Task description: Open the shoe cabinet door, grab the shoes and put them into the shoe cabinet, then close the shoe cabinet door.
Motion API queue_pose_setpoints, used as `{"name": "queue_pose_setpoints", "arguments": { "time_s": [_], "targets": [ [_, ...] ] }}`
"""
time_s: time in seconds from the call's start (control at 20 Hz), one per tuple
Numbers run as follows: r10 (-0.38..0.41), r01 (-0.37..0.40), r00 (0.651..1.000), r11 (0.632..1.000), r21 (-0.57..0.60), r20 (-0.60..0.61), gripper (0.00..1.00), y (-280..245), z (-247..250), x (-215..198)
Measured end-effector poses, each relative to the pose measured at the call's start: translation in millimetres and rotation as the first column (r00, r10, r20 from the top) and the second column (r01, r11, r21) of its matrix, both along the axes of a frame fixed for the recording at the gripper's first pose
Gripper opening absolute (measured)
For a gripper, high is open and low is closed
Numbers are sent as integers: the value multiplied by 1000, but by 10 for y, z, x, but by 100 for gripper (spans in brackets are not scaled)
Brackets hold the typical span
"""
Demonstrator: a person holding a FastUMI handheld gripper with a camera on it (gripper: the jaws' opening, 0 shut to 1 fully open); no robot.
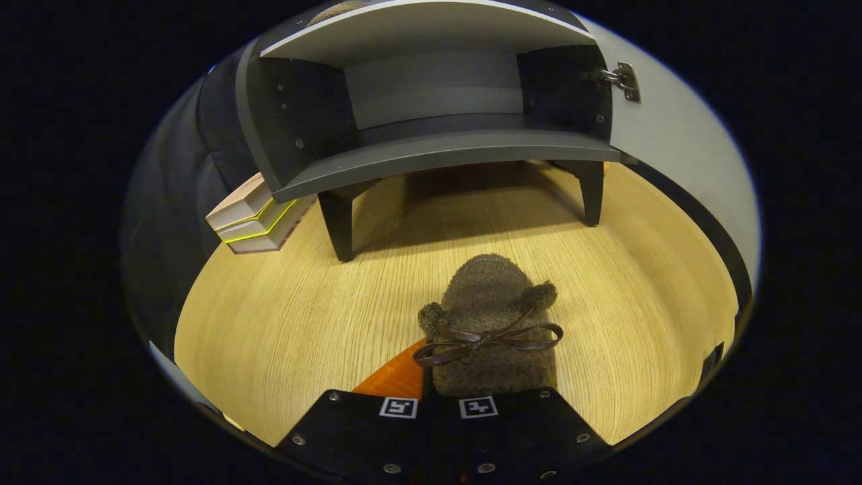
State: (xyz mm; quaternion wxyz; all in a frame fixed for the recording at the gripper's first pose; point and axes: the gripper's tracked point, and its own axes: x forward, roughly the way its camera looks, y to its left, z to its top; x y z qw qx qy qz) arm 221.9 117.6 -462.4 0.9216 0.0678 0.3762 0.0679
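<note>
My gripper [441, 404]: I hold it low over the wooden table. Its two fingers sit side by side with almost no gap. The back of the shoe runs down under them. I cannot tell if they are squeezing it or if they are just closed over it.

The shoe [495, 330]: It is a fuzzy brown slipper. It sits just ahead of my fingers, and its round toe points away from me, toward the cabinet. It has two little fuzzy balls on top, one on each side. A thin dark brown bow [488, 340] is tied across it.

The shoe cabinet [431, 101]: It stands past the shoe, up on short dark legs. There is open floor between it and the shoe. The inside is dark grey with a flat shelf.

The door [680, 148]: It is swung open to the right side. It is light grey. A metal hinge [623, 79] joins it to the cabinet.

The table [283, 323]: It is light wood with fine lines in it. The shoe and the cabinet both rest on it.

The books [252, 222]: A small stack lies by the cabinet's left leg.

Orange thing [397, 378]: A flat orange piece peeks out just left of the shoe's back, right by my fingers. I cannot tell what it is.
</note>
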Motion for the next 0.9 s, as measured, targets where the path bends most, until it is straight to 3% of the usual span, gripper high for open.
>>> {"name": "queue_pose_setpoints", "arguments": {
  "time_s": [0.5, 0.9],
  "targets": [
    [13, -13, 1000, 1000, -11, 24, 8, -165, 481, -468],
    [26, -25, 986, 1000, -11, 166, 8, -272, 1604, -417]
  ]
}}
